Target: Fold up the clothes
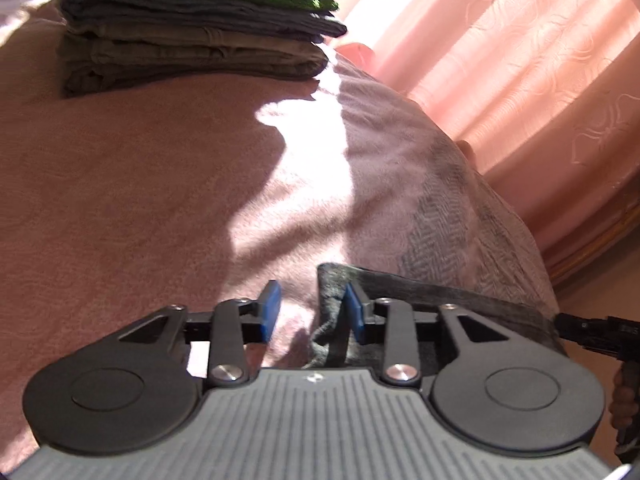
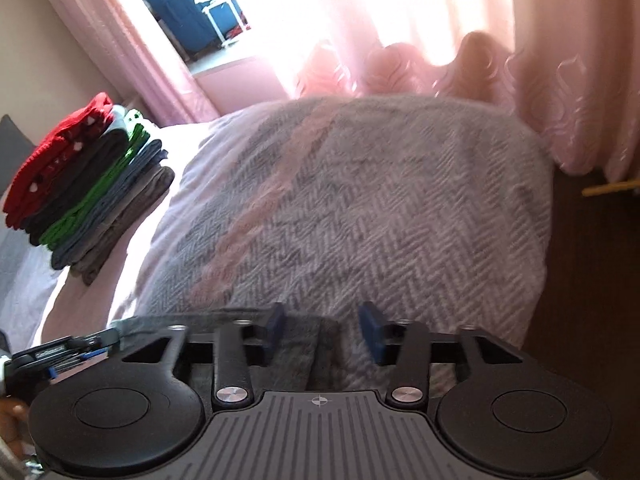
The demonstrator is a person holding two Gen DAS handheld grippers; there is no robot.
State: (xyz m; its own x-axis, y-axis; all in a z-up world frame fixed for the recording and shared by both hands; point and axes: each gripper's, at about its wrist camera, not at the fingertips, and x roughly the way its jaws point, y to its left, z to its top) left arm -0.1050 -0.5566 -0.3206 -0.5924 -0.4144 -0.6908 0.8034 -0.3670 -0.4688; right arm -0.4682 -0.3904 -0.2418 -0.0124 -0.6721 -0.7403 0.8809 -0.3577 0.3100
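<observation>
left wrist view: left gripper (image 1: pixel 312 310) blue pads apart, dark grey knit garment (image 1: pixel 332 312) bunched between them, lying on pink bedspread (image 1: pixel 120 200); stack of folded clothes (image 1: pixel 192 40) far back.
right wrist view: right gripper (image 2: pixel 323 334) fingers apart over same garment (image 2: pixel 298 354) edge on grey herringbone blanket (image 2: pixel 380 208); stack (image 2: pixel 88 196) at left.

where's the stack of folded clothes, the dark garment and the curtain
stack of folded clothes (image 2: pixel 80 196), right wrist view, on the green layer
dark garment (image 1: pixel 332 320), left wrist view, on the bunched edge between the fingers
curtain (image 1: pixel 520 60), left wrist view, on a sunlit fold
</observation>
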